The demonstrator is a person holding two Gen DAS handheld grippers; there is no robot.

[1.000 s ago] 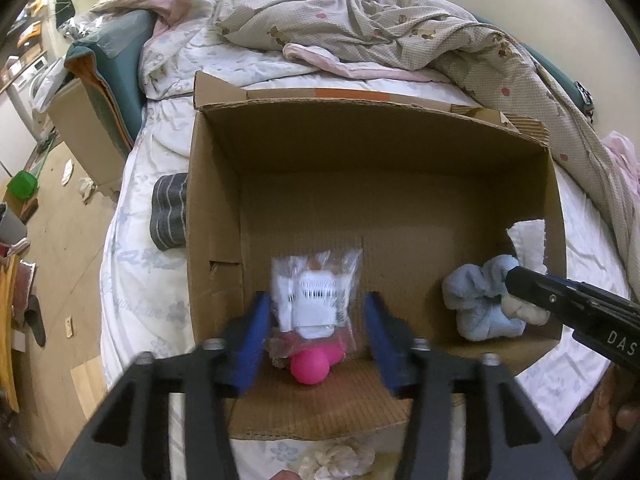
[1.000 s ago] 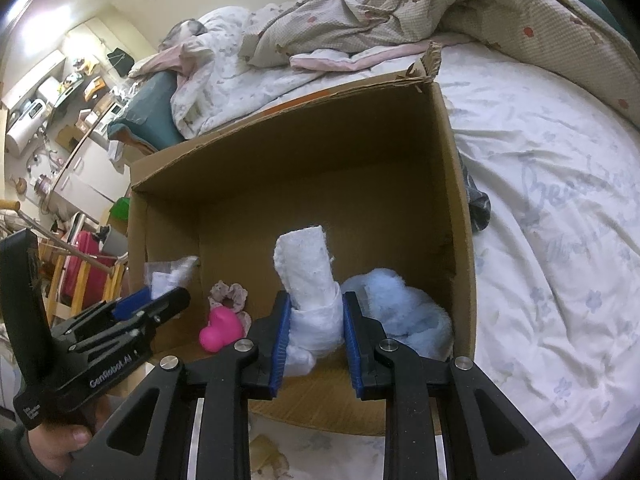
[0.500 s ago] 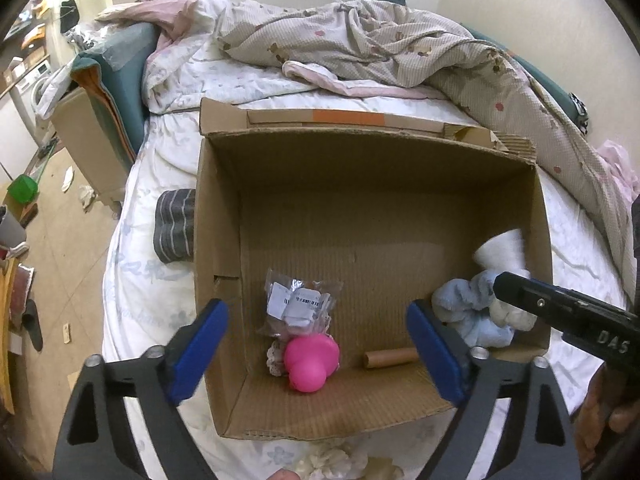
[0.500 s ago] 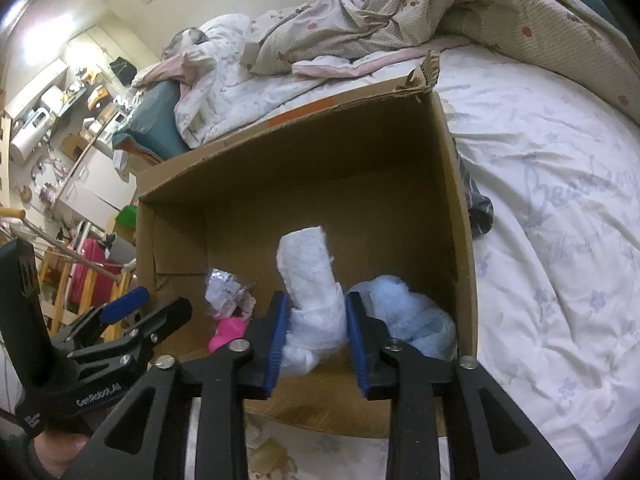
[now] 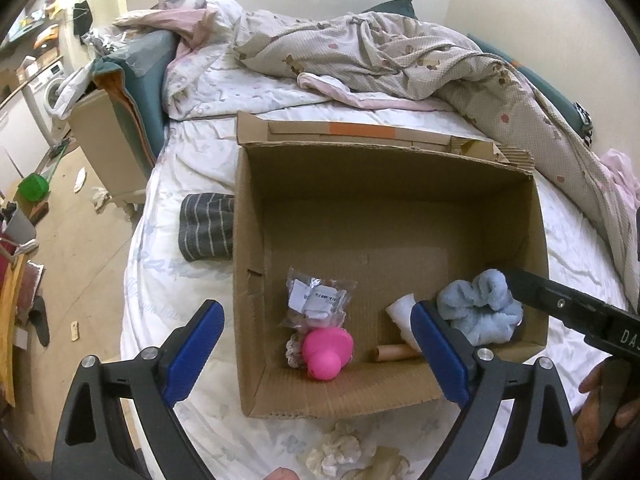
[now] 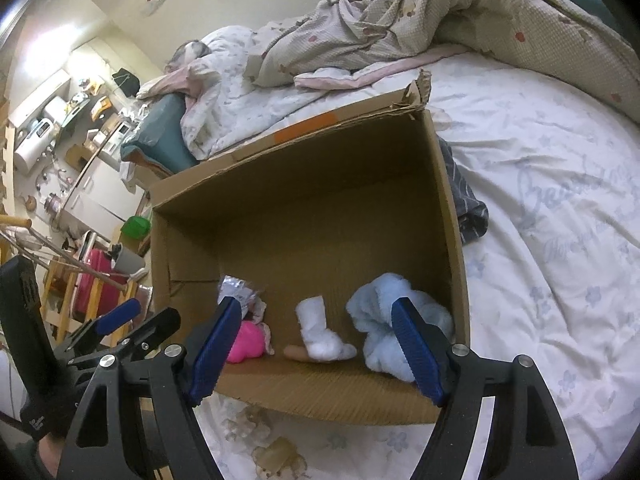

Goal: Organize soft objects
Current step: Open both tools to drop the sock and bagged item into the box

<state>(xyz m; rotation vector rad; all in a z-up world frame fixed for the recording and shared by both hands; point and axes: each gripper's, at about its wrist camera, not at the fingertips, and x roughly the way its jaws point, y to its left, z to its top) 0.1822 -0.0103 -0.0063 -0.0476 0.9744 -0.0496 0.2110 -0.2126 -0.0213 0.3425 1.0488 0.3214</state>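
Soft objects, lot in cardboard box (image 5: 532,216) on bed (image 5: 160,280).

Left wrist view: clear plastic packet (image 5: 318,300) with white label lies on the box floor toward the near left; pink plush (image 5: 326,350) just in front of it, touching a lace-edged scrunchie (image 5: 294,352). Cardboard tube (image 5: 394,354) lies flat near the front wall. White rolled cloth (image 5: 402,312) beside it, partly hidden by a finger. Light blue fluffy cloth (image 5: 480,310) in the near right corner. Left gripper (image 5: 316,354) above the box front, fingers spread wide, nothing between them. Striped dark fabric (image 5: 206,226) outside the left wall. Crumpled cream item (image 5: 340,452) on the bed in front of the box.

Right wrist view: right gripper (image 6: 316,358) over the near edge, fingers opening, pinching nothing; the white rolled cloth (image 6: 320,334) stands free between them on the box (image 6: 448,216) floor, light blue fluffy cloth (image 6: 384,320) to its right, pink plush (image 6: 246,342) to its left.
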